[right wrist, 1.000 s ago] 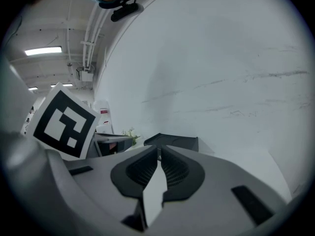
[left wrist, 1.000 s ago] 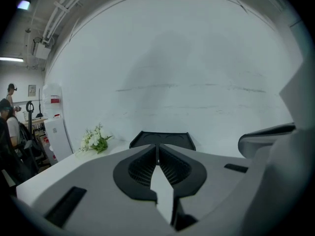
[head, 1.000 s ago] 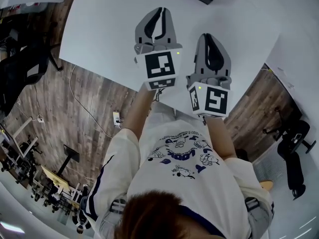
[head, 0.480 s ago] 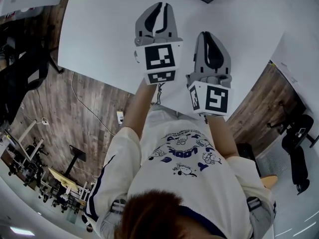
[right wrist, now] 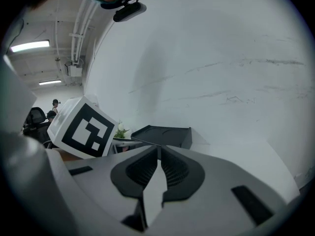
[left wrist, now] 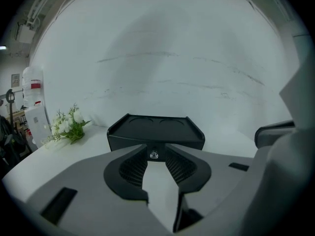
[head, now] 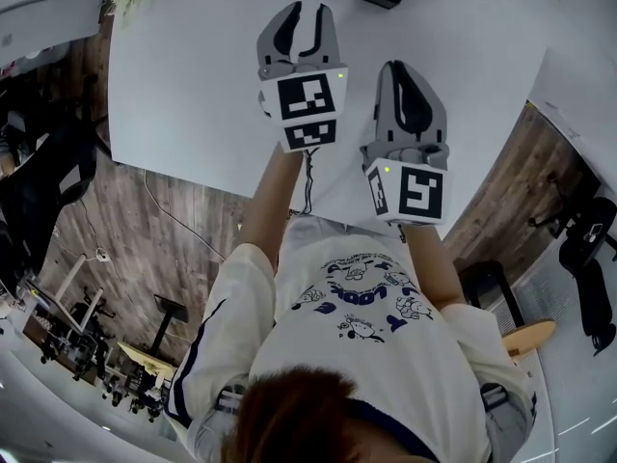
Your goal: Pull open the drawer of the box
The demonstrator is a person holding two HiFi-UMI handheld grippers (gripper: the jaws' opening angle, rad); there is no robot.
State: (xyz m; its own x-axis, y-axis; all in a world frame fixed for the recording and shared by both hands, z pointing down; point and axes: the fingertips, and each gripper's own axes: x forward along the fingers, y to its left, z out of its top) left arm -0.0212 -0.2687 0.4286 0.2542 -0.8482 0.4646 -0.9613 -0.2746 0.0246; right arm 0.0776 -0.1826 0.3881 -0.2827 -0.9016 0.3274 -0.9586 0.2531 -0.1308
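Left gripper (head: 308, 13) has moved forward toward the black box (left wrist: 155, 131); its jaws have just spread, with nothing between them.
Box sits at the far edge of the table (head: 193, 75), drawer knob (left wrist: 154, 155) ahead of the gap. Right gripper (right wrist: 158, 154) is pinched together, empty (idle alongside). Risk: the small knob may slip from an off-centre pinch, or the unbraced box may drag.

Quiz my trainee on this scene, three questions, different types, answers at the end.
1. True or false: the jaws of the right gripper stand apart.
2. In the left gripper view, what lies left of the black box? A) white flowers B) a mug C) a book
3. Fill in: the left gripper is aimed at the box's small front ____.
Key: 1 false, they are together. 2 A. 3 knob; the left jaws have just been opening, the knob ahead of them, not gripped.
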